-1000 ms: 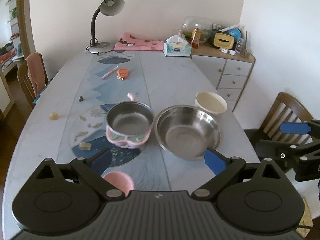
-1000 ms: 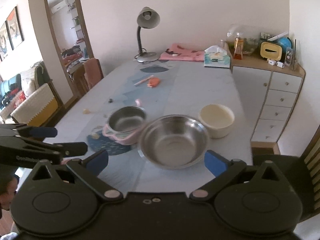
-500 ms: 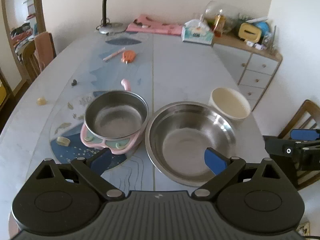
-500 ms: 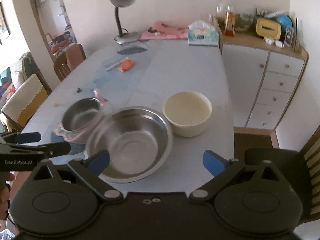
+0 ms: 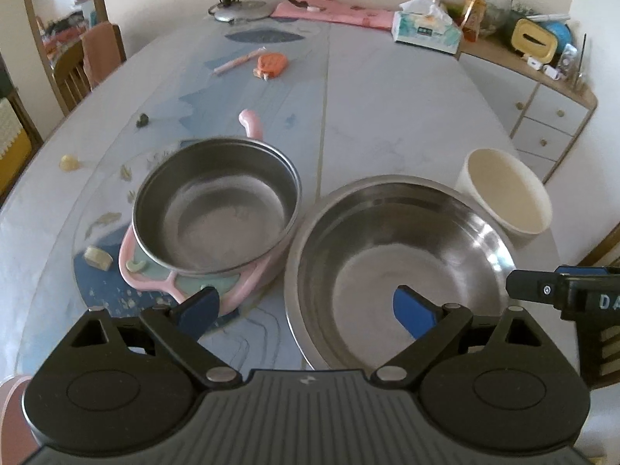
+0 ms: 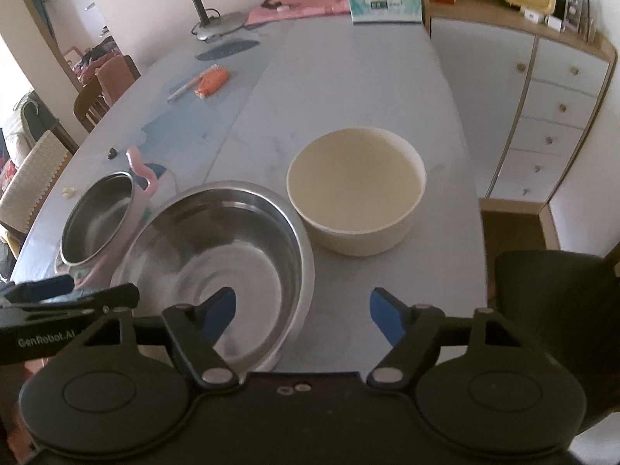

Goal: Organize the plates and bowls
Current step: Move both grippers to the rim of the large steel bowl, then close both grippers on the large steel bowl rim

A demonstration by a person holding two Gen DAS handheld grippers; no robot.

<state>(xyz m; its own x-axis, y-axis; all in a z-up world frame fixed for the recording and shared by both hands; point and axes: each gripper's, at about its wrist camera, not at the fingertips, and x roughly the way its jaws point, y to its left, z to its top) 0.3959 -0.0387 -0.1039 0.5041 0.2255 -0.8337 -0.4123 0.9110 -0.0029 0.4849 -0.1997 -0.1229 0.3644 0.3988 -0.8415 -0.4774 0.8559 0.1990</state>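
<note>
A large steel bowl sits near the table's front edge, also in the right wrist view. Left of it a smaller steel bowl rests on a pink divided plate; both bowl and plate show in the right wrist view. A cream bowl stands to the right, also in the right wrist view. My left gripper is open and empty, above the large bowl's near left rim. My right gripper is open and empty, over that bowl's near right rim.
On the far table are a desk lamp base, a pink cloth, a tissue box, a pen and an orange item. Small scraps lie at the left. A drawer cabinet stands right; chairs stand left.
Both grippers have moved forward and down toward the bowls, which now look larger. The right gripper has swung right, bringing the cream bowl to the centre of its view.
</note>
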